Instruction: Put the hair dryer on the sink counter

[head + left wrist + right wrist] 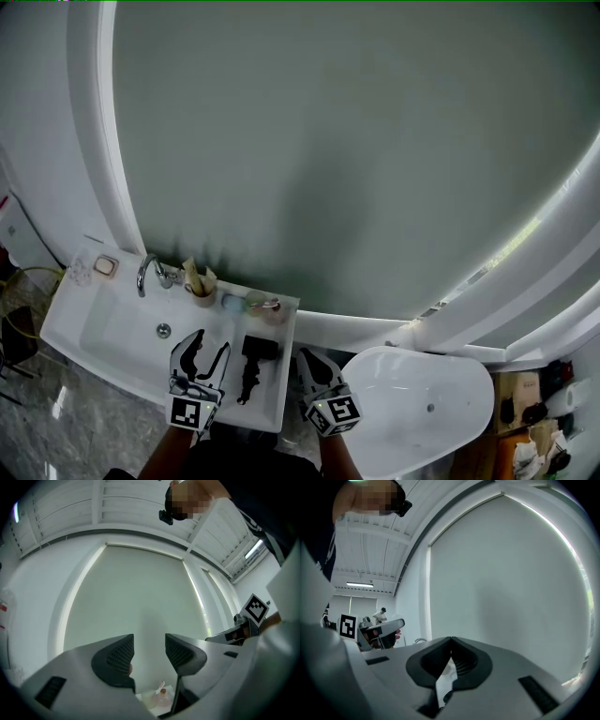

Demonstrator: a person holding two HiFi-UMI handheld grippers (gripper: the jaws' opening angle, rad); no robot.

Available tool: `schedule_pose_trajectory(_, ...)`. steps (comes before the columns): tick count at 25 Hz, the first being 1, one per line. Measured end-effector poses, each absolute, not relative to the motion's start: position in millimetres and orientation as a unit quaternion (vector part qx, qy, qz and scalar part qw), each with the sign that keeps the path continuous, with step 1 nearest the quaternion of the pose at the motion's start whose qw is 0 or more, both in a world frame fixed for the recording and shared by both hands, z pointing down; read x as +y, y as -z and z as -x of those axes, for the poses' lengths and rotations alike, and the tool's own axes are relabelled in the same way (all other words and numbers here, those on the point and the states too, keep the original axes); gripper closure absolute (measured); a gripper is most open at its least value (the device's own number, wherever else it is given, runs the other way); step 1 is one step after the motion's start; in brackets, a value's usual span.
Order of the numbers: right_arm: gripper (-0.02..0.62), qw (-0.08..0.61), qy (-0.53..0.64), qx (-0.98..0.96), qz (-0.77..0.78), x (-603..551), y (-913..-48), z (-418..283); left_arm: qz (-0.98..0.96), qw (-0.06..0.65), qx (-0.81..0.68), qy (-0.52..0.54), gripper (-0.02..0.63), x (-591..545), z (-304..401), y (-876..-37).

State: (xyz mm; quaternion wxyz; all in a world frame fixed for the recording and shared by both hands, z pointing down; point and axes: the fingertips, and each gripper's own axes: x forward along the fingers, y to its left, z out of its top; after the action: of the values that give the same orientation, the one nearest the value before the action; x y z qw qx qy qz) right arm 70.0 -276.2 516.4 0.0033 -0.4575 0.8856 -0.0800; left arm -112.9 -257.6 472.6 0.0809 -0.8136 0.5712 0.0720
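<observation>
In the head view the black hair dryer (255,361) lies flat on the right part of the white sink counter (270,405), with its cord trailing toward the front edge. My left gripper (208,348) hangs just left of it, open, nothing between its fingers. My right gripper (307,358) is just past the counter's right edge, shut and empty. In the left gripper view the left gripper (149,651) has its jaws apart and points up at the pale blind. In the right gripper view the right gripper (451,642) has its tips touching.
The basin (112,328) and faucet (150,272) take up the counter's left. A cup of brushes (200,286), small cups and a bottle (267,307) line the back edge, and a soap dish (106,265) sits at the far left. A white bathtub (422,403) stands to the right.
</observation>
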Motion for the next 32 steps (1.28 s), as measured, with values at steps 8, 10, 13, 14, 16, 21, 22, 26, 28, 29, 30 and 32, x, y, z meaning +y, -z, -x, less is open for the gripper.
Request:
schedule_pose_trajectory(8,0.566,0.003,0.081,0.879,0.469,-274.6,-521.1,-75.6,0.808,0.048,0.587,-0.033,0.525,-243.6,121.5,-513.1)
schedule_pose_trajectory(10,0.566,0.003,0.083,0.878,0.471,-274.2,-522.2,-75.1,0.81,0.047,0.584,-0.026,0.57,-242.0,119.6,-515.4)
schedule_pose_trajectory(13,0.566,0.001,0.084,0.878,0.472,-273.0,-524.8,-74.5,0.819,0.042,0.571,-0.027,0.581,-240.1,112.3,-516.1)
schedule_pose_trajectory(14,0.566,0.001,0.084,0.877,0.473,-272.8,-525.7,-74.7,0.822,0.043,0.567,-0.023,0.581,-239.6,110.4,-517.2)
schedule_pose_trajectory(16,0.566,-0.001,0.085,0.876,0.475,-272.8,-527.3,-75.9,0.828,0.04,0.559,-0.024,0.583,-239.3,105.4,-516.1)
schedule_pose_trajectory(21,0.566,-0.006,0.083,0.875,0.478,-270.8,-528.5,-78.3,0.836,0.036,0.548,-0.019,0.583,-238.5,98.3,-516.1)
schedule_pose_trajectory(22,0.566,-0.008,0.082,0.874,0.478,-271.2,-528.7,-79.0,0.837,0.034,0.545,-0.018,0.583,-238.8,97.5,-516.3)
schedule_pose_trajectory(26,0.566,-0.01,0.075,0.875,0.478,-270.7,-529.2,-80.0,0.844,0.035,0.535,-0.012,0.583,-238.6,92.9,-516.9)
schedule_pose_trajectory(28,0.568,-0.012,0.062,0.879,0.473,-268.3,-528.7,-76.9,0.843,0.032,0.538,-0.009,0.583,-239.6,93.4,-518.3)
schedule_pose_trajectory(29,0.568,-0.014,0.054,0.881,0.469,-267.0,-528.4,-74.0,0.842,0.03,0.539,-0.008,0.583,-240.7,94.0,-519.0)
schedule_pose_trajectory(30,0.568,-0.016,0.047,0.885,0.463,-265.6,-528.1,-70.8,0.842,0.03,0.539,-0.008,0.583,-241.7,94.3,-519.5)
schedule_pose_trajectory(32,0.568,-0.02,0.035,0.891,0.451,-262.3,-527.2,-64.8,0.843,0.032,0.537,-0.005,0.583,-242.4,93.6,-520.1)
